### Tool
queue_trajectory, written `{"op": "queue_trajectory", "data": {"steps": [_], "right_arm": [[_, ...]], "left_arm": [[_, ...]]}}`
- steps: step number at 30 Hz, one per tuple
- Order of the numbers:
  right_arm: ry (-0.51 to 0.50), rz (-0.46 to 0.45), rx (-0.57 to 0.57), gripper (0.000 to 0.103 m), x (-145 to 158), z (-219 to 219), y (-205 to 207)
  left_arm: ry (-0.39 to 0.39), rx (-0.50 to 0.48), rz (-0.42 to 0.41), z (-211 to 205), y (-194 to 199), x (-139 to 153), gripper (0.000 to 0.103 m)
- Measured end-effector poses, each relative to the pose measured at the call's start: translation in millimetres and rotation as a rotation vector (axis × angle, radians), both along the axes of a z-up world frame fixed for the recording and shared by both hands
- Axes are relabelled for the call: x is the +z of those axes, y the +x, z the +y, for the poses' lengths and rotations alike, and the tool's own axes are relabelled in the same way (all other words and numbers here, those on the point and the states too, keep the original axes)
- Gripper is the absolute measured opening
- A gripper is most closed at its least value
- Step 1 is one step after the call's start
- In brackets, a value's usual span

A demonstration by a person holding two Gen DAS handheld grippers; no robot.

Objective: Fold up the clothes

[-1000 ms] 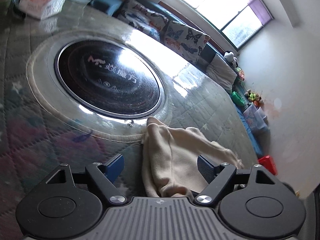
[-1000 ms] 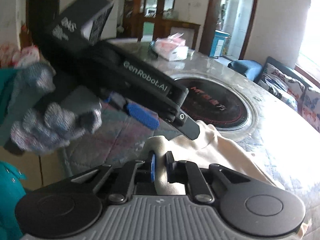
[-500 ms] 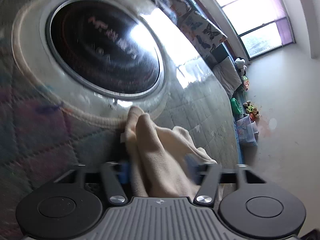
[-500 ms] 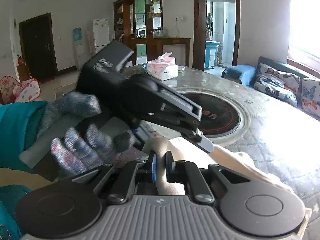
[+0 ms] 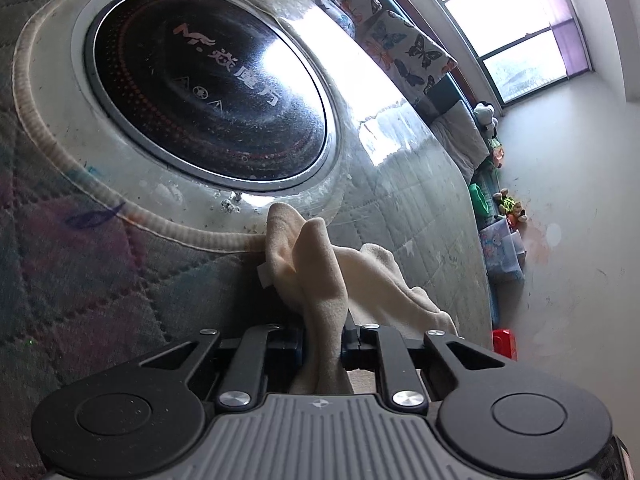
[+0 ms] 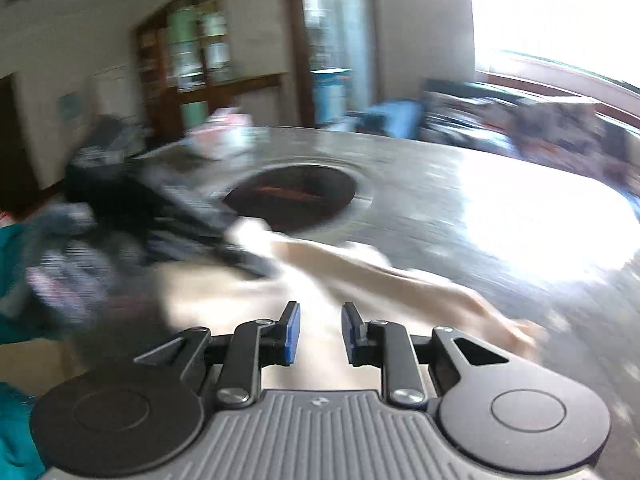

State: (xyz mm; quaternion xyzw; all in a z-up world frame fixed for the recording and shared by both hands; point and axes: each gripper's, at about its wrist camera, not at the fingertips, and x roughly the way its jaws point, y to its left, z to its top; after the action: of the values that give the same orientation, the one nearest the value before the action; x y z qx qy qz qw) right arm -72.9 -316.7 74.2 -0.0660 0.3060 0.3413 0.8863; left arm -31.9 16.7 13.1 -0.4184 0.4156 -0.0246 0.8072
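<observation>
Left wrist view: the left gripper (image 5: 324,344) has its two fingers closed on a raised fold of one cream garment (image 5: 320,276), which stands up between the pads and trails off to the right across the quilted table cover (image 5: 80,280). Just beyond the cloth's tip lies one round black cooktop (image 5: 204,84) set into the table, ringed in pale trim; it carries the letters "Mr." followed by Chinese characters, with small triangle symbols below. Along the far wall sit two butterfly-print cushions (image 5: 408,48) under one bright window (image 5: 520,20), with toys (image 5: 508,208) and one red box (image 5: 504,344) near the wall. Right wrist view, heavily blurred: the right gripper (image 6: 318,334) has its two blue-padded fingers parted with nothing between them, poised over the garment (image 6: 360,264), which stretches across the table (image 6: 480,184) in front of the cooktop (image 6: 296,196). At left, the left gripper (image 6: 192,212) appears as a dark smear meeting the cloth, held by one gloved hand (image 6: 68,264) with a teal sleeve (image 6: 12,272). No writing can be read here.
</observation>
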Motion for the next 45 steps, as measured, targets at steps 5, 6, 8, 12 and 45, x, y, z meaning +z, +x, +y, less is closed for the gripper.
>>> {"op": "queue_trajectory", "data": {"steps": [5,6,8,12,45], "right_arm": [[-0.034,0.016,-0.225,0.037,-14.9,-47.3,25.6],[-0.032,0.027,-0.255,0.037,-18.8,-53.7,30.5],[-0.014,0.059,-0.302,0.037,-26.3,-65.8,39.0],[0.031,0.104,-0.353,0.037,-39.3,-77.9,48.1],[0.118,-0.055,-0.508,0.01,13.9,-138.7,31.8]], "left_arm": [[0.031,-0.019,-0.006,-2.3,1.7,2.3,0.017],[0.035,-0.022,-0.007,-2.7,2.2,2.6,0.017],[0.046,-0.03,-0.009,-3.6,2.9,3.2,0.017],[0.076,-0.046,-0.016,-5.3,4.8,5.2,0.017],[0.296,-0.339,-0.207,-118.3,67.2,64.0,0.015]]}}
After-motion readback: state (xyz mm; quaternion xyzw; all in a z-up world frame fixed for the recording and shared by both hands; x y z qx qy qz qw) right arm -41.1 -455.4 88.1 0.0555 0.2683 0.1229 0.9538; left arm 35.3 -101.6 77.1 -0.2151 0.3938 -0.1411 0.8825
